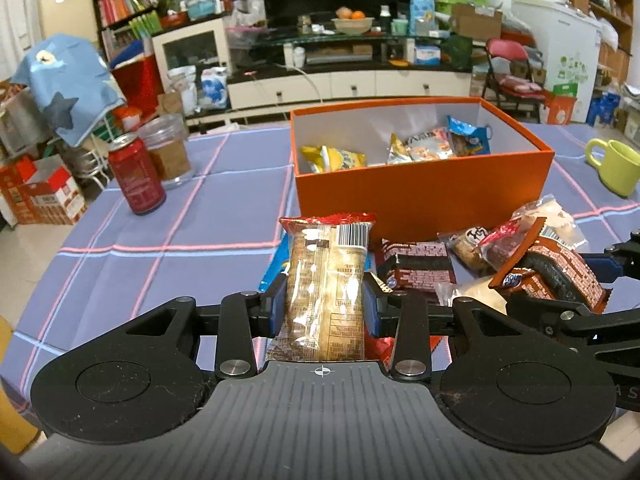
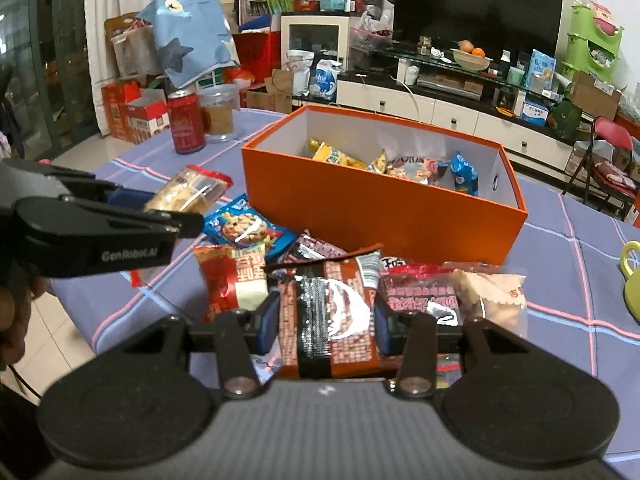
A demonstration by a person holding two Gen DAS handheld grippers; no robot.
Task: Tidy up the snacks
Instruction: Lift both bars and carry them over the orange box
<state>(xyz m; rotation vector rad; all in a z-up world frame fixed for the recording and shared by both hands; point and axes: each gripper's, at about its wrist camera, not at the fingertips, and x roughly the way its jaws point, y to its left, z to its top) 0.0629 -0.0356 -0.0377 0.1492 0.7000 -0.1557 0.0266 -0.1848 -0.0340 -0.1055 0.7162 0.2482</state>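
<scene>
Cluttered living room, plaid-cloth desk (image 1: 160, 216). Left gripper (image 1: 325, 304) jaws clamp a clear cracker pack (image 1: 326, 280) at mid-frame; right gripper (image 2: 323, 322) jaws pinch a brown foil pack (image 2: 332, 312). Orange box (image 1: 420, 192) sits behind. Light, crinkly, crushable stuff, so grip mid-body gently.

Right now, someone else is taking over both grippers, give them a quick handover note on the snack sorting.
Left gripper: shut on the clear biscuit pack, lifted.
Right gripper: shut on the brown brick-print pack, above the pile.
Orange box: holds a few snacks, including a yellow bag and a blue bag.
Left to do: drop both held packs in, then the loose packs in front of the box, such as the cookie pack.
</scene>
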